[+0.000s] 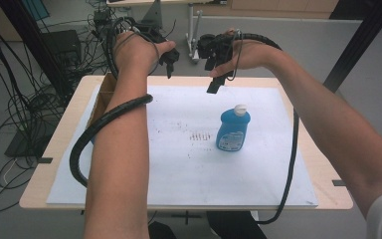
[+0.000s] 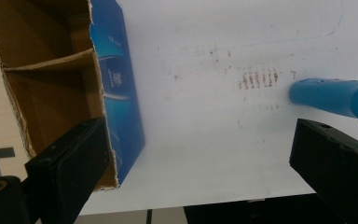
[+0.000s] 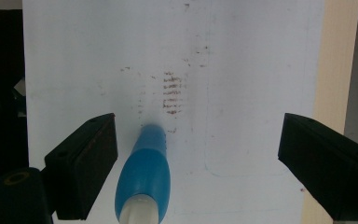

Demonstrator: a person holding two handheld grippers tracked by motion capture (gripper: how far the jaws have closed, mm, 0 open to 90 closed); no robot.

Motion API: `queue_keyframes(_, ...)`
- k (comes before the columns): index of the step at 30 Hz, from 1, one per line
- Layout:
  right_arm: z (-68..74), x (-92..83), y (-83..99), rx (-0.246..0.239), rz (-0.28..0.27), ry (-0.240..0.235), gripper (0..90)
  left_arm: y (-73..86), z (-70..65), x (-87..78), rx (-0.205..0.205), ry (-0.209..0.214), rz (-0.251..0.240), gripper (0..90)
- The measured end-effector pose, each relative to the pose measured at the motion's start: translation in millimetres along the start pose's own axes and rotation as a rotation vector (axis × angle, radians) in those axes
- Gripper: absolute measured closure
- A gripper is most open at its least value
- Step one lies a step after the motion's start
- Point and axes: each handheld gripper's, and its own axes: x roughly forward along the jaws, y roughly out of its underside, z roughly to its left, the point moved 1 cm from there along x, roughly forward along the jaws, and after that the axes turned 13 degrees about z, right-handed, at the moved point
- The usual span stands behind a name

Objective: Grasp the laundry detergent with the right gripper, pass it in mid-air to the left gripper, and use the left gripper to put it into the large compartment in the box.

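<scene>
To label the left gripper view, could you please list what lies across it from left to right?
Open brown cardboard box with a blue printed side → reddish smudge marks on the white sheet → blue plastic bottle.

Light wooden table (image 1: 69, 149) covered by stained white sheet (image 1: 189, 169); upright blue bottle (image 1: 233, 130) mid-sheet, open cardboard box (image 2: 56, 88) at left edge.
</scene>
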Motion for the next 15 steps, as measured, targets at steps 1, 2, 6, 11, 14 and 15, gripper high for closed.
queue_keyframes(1, 0.5, 0.1, -0.5, 0.002, -0.001, -0.002, 11.7, -0.2, -0.3, 0.3, 0.001, 0.001, 0.002, 5.5)
queue_keyframes(2, 0.6, 0.4, -1.0, 0.000, -0.001, -0.001, 11.7, -0.3, -0.6, 0.5, 0.002, 0.001, 0.003, 5.5)
queue_keyframes(6, 0.8, 1.0, -2.1, -0.002, 0.002, -0.001, 11.7, -0.4, -1.1, -0.4, 0.003, 0.003, -0.001, 5.4)
queue_keyframes(11, 0.8, 1.1, -2.3, -0.004, 0.003, 0.000, 11.6, -0.1, -0.7, -2.2, 0.006, 0.001, -0.003, 5.5)
queue_keyframes(14, 1.6, 1.1, -2.2, 0.004, 0.008, -0.001, 11.5, 0.4, -0.5, -2.0, 0.004, 0.001, -0.004, 5.5)
queue_keyframes(15, 1.6, 1.0, -2.1, 0.002, 0.007, 0.002, 11.5, 0.6, -0.5, -2.1, 0.004, 0.000, -0.003, 5.5)
